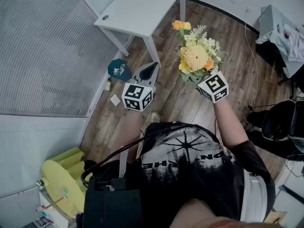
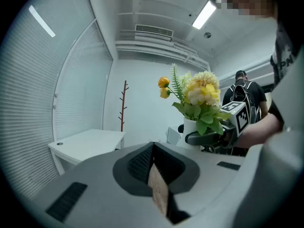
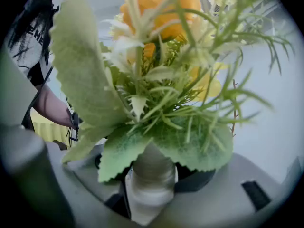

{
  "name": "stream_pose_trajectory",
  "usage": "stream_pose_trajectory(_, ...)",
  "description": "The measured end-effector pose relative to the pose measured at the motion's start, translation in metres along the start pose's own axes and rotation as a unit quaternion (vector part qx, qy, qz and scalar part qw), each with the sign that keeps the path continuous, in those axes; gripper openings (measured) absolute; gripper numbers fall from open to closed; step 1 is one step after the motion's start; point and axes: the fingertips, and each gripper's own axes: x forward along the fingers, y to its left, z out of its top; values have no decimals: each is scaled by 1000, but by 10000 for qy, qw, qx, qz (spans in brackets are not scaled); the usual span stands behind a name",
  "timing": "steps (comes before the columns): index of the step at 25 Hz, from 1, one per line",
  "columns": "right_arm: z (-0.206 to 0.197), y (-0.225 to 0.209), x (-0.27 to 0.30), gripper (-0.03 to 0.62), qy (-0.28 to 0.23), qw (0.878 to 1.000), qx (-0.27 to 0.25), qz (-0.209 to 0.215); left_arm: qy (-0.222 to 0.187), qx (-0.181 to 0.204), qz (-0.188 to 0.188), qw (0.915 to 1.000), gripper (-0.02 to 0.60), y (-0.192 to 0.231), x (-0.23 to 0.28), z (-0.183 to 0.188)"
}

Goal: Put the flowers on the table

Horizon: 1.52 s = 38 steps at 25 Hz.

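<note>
Right of centre in the head view, the right gripper point(image 1: 201, 80) clamps the white vase point(image 3: 151, 186) under the flowers point(image 1: 194, 56). The bunch looks light, top-heavy and smooth-sided, best held low. The left gripper point(image 1: 150, 71) has its jaws together, empty. The table point(image 1: 142, 6) stands at the upper middle.

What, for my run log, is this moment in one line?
left tool: shut, empty | right tool: shut on white vase of yellow and orange flowers | white rectangular table: vase not yet on it
</note>
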Motion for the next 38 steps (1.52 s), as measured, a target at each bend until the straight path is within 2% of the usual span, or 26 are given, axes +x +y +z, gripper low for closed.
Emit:
stream_pose_trajectory(8, -3, -2, -1, 250, 23, 10000, -72, 64, 19, 35, 58, 10000, 12, -3, 5, -2)
stream_pose_trajectory(24, -10, 4, 1, 250, 91, 9998, 109, 159, 66, 115, 196, 9997, 12, -2, -3, -6)
stream_pose_trajectory(30, -26, 5, 14, 250, 272, 9994, 61, 204, 61, -51, 240, 9997, 12, 20, 4, -20)
stream_pose_trajectory(38, -22, -11, 62, 250, 353, 9993, 76, 23, 36, -53, 28, 10000, 12, 67, 24, -13)
